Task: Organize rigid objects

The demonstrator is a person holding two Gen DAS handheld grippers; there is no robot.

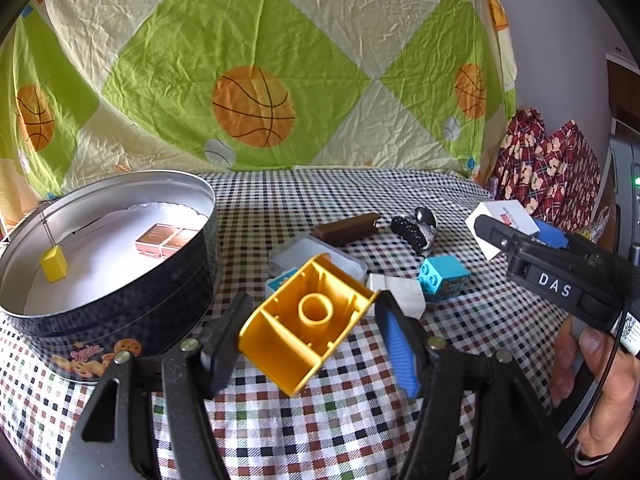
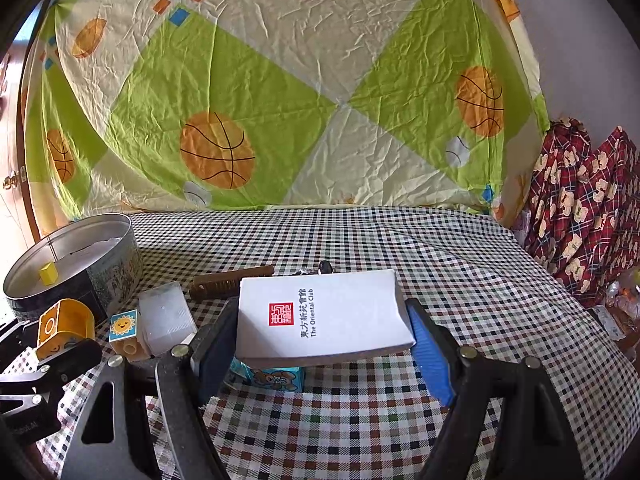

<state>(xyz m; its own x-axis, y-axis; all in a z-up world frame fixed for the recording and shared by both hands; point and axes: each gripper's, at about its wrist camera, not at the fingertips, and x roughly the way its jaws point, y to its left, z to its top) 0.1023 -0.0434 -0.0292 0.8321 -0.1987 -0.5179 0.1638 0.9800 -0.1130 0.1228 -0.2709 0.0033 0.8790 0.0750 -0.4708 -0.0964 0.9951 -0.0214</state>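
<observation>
My left gripper point(image 1: 312, 316) is shut on a yellow toy block point(image 1: 308, 332), whose hollow underside faces the camera, just above the checked tablecloth. To its left stands a round cookie tin point(image 1: 120, 320) holding a small yellow cube point(image 1: 54, 266) and a copper-coloured box point(image 1: 164, 242). My right gripper point(image 2: 322, 314) is shut on a white card box point(image 2: 320, 316) with a red seal, lifted over a teal bear block point(image 2: 276, 378). In the right wrist view the left gripper point(image 2: 60, 356) and yellow block point(image 2: 64, 324) sit at the lower left, near the tin point(image 2: 80, 276).
Loose on the cloth lie a clear plastic box point(image 1: 320, 256), a brown comb-like bar point(image 1: 348, 228), a black hair claw point(image 1: 408, 232), a metal spoon point(image 1: 426, 216), a teal block point(image 1: 442, 280) and a sun-face block point(image 2: 124, 326). A person's hand point(image 1: 592, 380) is at the right. A basketball-print sheet hangs behind.
</observation>
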